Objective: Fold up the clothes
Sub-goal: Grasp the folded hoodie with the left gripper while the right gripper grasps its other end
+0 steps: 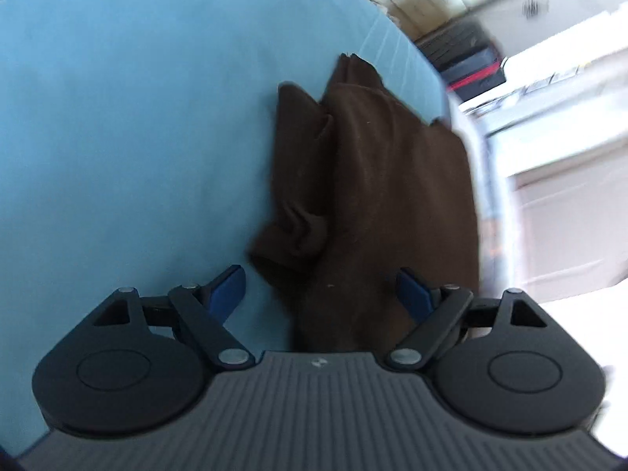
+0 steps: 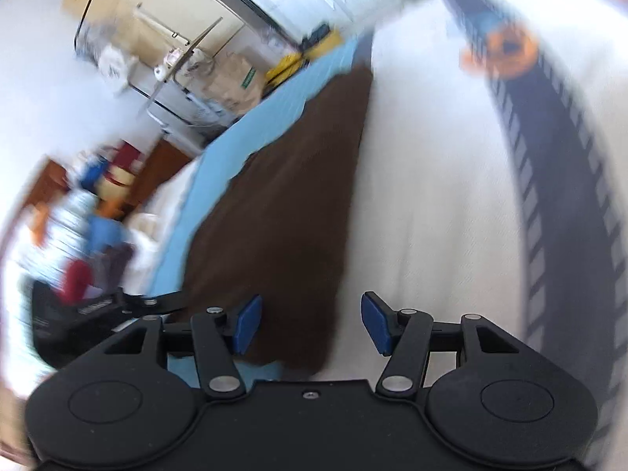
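Observation:
A dark brown garment [image 1: 373, 180] lies bunched and partly folded on a light blue sheet [image 1: 129, 137], near the sheet's right edge. My left gripper [image 1: 320, 292] is open just above its near end, blue pads spread to either side of the cloth. In the right wrist view the same brown garment [image 2: 290, 212] lies along the blue sheet [image 2: 219, 165]. My right gripper [image 2: 312, 324] is open over its near edge and holds nothing. Both views are motion-blurred.
A white surface [image 2: 431, 196] with a dark patterned band [image 2: 557, 204] lies right of the garment. Cardboard boxes and white furniture [image 2: 219, 74] stand beyond the bed. The left gripper's black body [image 2: 78, 314] shows at lower left.

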Motion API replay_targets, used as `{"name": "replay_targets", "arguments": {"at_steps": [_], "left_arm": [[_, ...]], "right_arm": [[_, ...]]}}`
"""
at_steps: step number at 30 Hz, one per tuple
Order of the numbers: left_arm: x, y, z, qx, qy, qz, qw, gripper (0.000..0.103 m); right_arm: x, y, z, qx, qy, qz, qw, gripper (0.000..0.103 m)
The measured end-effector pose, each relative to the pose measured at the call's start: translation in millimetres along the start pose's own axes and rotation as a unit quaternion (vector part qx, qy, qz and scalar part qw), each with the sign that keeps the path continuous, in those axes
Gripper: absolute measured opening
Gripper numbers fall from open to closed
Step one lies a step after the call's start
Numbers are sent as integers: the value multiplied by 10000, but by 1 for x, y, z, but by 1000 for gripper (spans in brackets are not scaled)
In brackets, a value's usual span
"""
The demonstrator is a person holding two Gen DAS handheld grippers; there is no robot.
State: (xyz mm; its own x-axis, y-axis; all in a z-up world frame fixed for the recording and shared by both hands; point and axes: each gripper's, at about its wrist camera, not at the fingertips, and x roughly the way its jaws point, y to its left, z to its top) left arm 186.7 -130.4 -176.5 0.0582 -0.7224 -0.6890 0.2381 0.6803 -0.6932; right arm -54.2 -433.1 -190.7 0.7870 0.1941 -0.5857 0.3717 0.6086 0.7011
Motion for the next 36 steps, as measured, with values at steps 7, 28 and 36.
{"name": "replay_targets", "arguments": {"at_steps": [7, 28, 36], "left_arm": [[11, -22, -3, 701, -362, -28, 9969, 36], [-35, -32, -47, 1080, -103, 441, 9931, 41], [-54, -23, -35, 1184, -351, 416, 9915, 49]], "right_arm": [[36, -7, -4, 216, -78, 843, 9962, 58], [2, 48, -36, -1185, 710, -51, 9904, 27], [-6, 48, -22, -1621, 930, -162, 9823, 50]]}}
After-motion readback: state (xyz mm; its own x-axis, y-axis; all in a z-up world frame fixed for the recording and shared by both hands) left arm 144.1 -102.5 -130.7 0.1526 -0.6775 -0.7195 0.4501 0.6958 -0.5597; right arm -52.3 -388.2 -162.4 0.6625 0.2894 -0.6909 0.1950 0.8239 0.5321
